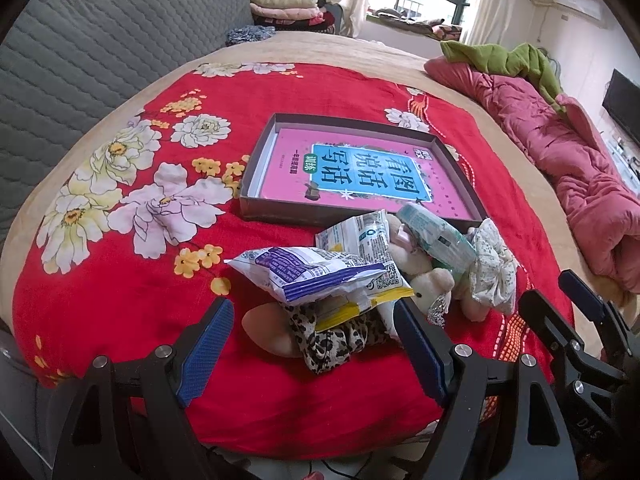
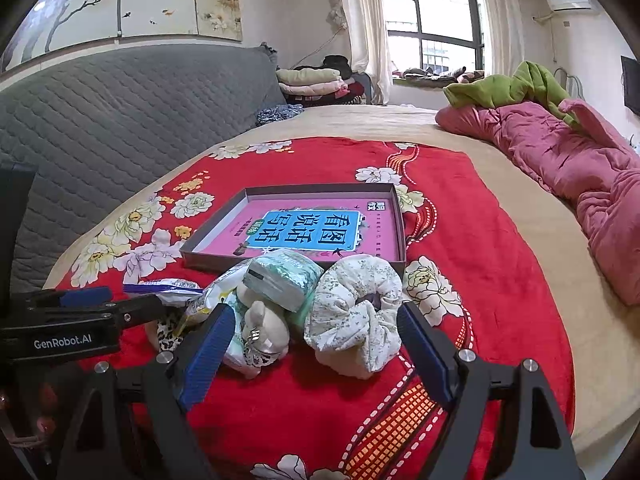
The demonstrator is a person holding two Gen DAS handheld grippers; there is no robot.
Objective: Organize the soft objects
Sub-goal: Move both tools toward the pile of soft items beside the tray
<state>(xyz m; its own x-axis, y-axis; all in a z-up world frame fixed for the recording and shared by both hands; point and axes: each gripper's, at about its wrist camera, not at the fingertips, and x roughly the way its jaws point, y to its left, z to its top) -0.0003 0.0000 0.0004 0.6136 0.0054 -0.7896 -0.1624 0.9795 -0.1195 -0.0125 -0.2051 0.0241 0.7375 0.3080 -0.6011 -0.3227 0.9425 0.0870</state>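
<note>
On the red floral blanket (image 1: 120,312), the left gripper (image 1: 316,344) stood wide open over a leopard-print cloth (image 1: 340,340) and purple snack bag (image 1: 308,276). Behind lay a shallow box (image 1: 256,184) holding a pink book (image 1: 360,176). Rightward, the right gripper (image 2: 316,344) gaped wide around a plush toy (image 2: 264,328) and floral cloth roll (image 2: 356,304), gripping neither.

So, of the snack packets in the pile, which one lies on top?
The white packet with purple print lies on top. The yellow-edged packet is partly beneath it, and another white packet lies behind.
</note>
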